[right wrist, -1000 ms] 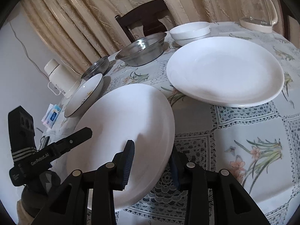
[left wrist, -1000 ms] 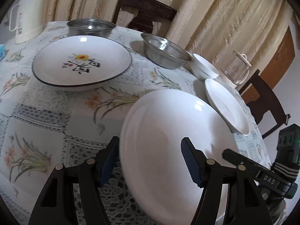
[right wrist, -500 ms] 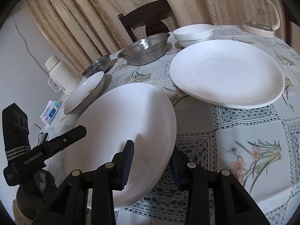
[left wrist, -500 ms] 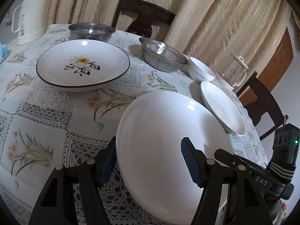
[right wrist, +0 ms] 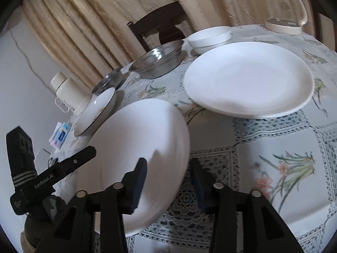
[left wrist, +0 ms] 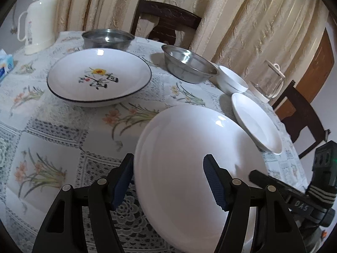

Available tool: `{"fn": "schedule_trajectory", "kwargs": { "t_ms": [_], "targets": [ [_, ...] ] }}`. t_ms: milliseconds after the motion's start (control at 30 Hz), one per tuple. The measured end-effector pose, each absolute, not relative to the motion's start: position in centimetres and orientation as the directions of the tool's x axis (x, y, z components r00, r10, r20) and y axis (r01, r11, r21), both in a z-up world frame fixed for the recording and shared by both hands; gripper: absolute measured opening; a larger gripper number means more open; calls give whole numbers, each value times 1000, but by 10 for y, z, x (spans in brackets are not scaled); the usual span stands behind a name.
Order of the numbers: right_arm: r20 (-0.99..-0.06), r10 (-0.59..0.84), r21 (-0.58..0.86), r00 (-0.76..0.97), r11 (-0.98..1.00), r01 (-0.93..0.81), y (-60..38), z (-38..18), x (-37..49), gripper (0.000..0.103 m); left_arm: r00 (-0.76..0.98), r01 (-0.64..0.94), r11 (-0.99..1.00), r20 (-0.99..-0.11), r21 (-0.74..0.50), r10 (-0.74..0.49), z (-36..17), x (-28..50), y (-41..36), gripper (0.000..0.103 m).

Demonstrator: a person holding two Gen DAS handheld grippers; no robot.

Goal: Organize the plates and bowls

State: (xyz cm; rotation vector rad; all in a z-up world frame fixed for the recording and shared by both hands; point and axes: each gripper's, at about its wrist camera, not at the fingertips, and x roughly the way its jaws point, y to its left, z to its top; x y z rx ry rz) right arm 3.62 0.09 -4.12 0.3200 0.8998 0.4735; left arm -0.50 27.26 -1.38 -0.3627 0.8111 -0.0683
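Right wrist view: the white plate (right wrist: 143, 147) has risen since a moment ago, tilted above the tablecloth (right wrist: 273, 139). My right gripper (right wrist: 168, 179) and left gripper (left wrist: 168, 179) both clamp its rim. I judge it goes onto the second white plate (right wrist: 248, 78).

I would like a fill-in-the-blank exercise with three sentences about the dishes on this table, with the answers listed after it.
1. The number of shiny metal bowls on the flowered tablecloth is ____.
2. The flower painted in the dark-rimmed white plate is coloured ____.
3. The left tool and the right tool both straddle the rim of the plain white ____ nearest the cameras.

Missing words: two; yellow; plate
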Motion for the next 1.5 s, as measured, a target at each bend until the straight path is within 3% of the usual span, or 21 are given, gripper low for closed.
{"fn": "schedule_trajectory", "kwargs": {
  "t_ms": [300,600,667,733,1500],
  "targets": [
    [-653,489,479,578,858,-186,-22,-38,34,55,707,-160,951,-703,-264,-76,-5,-9,279,68],
    [-630,456,492,629,861,-131,-47,-32,33,64,720,-131,967,-691,-218,-58,5,-9,263,73],
    [-624,444,493,643,862,-117,-54,-29,32,68,720,-122,968,-691,-218,-65,7,-7,260,83],
    [-618,429,494,659,864,-99,-61,-26,33,70,719,-111,968,-690,-224,-77,9,-4,257,86],
    [-616,331,511,715,859,43,-138,-7,91,71,625,43,932,-718,-360,-306,29,68,194,86]
  ]
}}
